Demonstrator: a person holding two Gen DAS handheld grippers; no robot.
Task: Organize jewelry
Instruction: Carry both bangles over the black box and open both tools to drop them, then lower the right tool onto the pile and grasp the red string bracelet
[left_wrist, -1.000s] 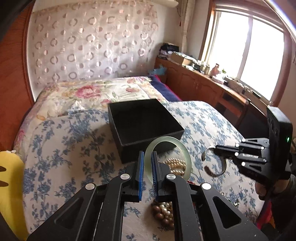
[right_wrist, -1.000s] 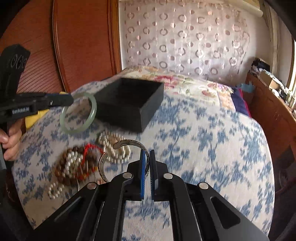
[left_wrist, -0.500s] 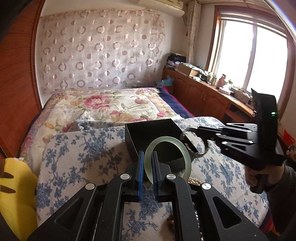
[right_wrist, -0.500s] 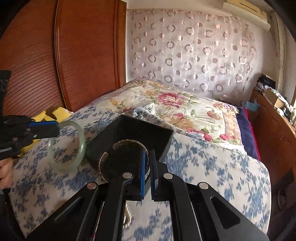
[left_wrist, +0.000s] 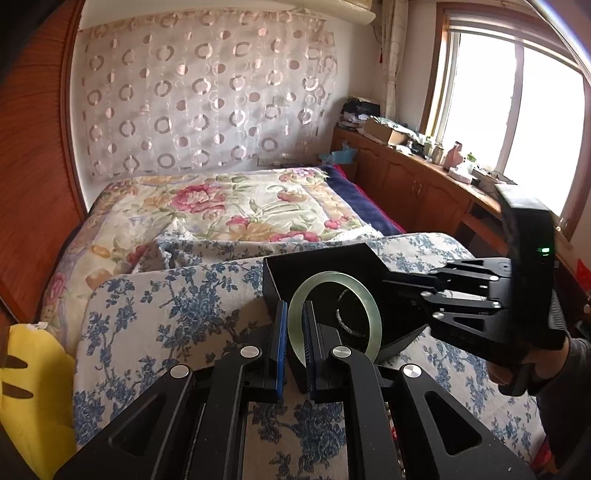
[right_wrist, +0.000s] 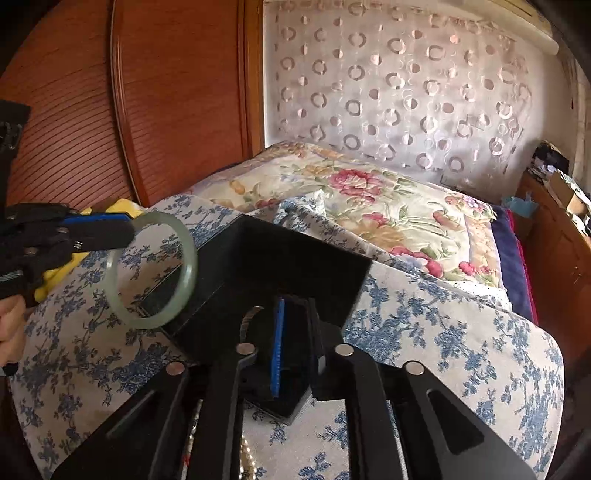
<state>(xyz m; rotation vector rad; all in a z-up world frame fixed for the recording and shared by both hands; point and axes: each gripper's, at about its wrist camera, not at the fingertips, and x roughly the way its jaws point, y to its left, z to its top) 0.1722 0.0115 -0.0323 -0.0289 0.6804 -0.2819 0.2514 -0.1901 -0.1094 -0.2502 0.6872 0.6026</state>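
The cuff (right_wrist: 246, 325) is a dark metal band lying inside the black box (right_wrist: 295, 258), just at 9 o'clock of the right hand-held gripper (right_wrist: 295, 347), whose jaws are opening with nothing pressed between them. In the left wrist view the cuff shows through the bangle (left_wrist: 334, 317) as a curved strip on the box floor.

The pale green bangle is clamped at its rim in the left hand-held gripper (left_wrist: 293, 343), upright, over the box's near corner, at 10 o'clock in the right wrist view.

Risks, as I judge them: the grip is thin, on a smooth hard ring, so a twist could let it slip and strike the box wall or the cuff. The two grippers are close over one small box and could knock together. The box sits on soft bedding (left_wrist: 177, 317) and might tip if pushed.

The box holds only the cuff, as far as can be seen. Pearls (right_wrist: 245, 458) lie on the bedding at 6 o'clock.
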